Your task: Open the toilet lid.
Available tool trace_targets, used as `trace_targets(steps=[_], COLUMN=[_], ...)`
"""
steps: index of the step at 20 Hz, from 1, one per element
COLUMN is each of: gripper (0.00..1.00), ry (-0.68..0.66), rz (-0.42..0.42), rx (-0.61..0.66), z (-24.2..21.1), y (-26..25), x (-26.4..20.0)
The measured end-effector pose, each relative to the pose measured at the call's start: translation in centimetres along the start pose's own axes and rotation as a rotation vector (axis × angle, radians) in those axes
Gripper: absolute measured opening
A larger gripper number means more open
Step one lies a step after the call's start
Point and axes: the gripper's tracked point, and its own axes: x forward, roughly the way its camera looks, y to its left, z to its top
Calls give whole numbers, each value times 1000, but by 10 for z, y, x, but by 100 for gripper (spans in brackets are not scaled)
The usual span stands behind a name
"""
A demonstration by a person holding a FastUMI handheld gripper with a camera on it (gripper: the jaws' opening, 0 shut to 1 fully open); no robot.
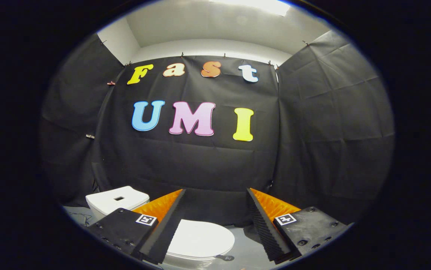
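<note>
A white toilet stands low in the gripper view, below and between my fingers. Its lid (pixel 200 238) lies flat and closed over the bowl. The white tank (pixel 116 200) sits behind my left finger (pixel 163 225), with a dark square opening in its top. My gripper (pixel 215 195) is open, its two fingers spread wide and held above the lid, touching nothing. The left finger covers the left part of the lid; the right finger (pixel 266 225) stands to the right of it.
Black cloth walls close the booth ahead (pixel 200 165) and on both sides. A grey floor (pixel 247 243) shows to the right of the toilet. A white ceiling with a bright light (pixel 253 5) is overhead.
</note>
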Motion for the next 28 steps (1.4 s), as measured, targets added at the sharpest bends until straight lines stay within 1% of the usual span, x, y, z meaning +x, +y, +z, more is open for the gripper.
trace_targets(steps=[3, 7, 9, 11, 13, 16, 19, 23, 24, 28], gripper=[99, 98, 98, 99, 99, 99, 99, 99, 99, 99], ry=[62, 117, 151, 218, 253, 283, 324, 370, 392, 510], rz=[42, 106, 141, 161, 178, 203, 171, 98, 75, -22], rx=[40, 45, 78, 124, 194, 372, 538, 701, 731, 788], z=[-40, -83, -102, -125, -139, -160, -182, -219, -232, -287], y=[-1, 2, 5, 5, 2, -5, -25, -50, -57, -83], x=[4, 8, 10, 13, 20, 33, 40, 54, 57, 70])
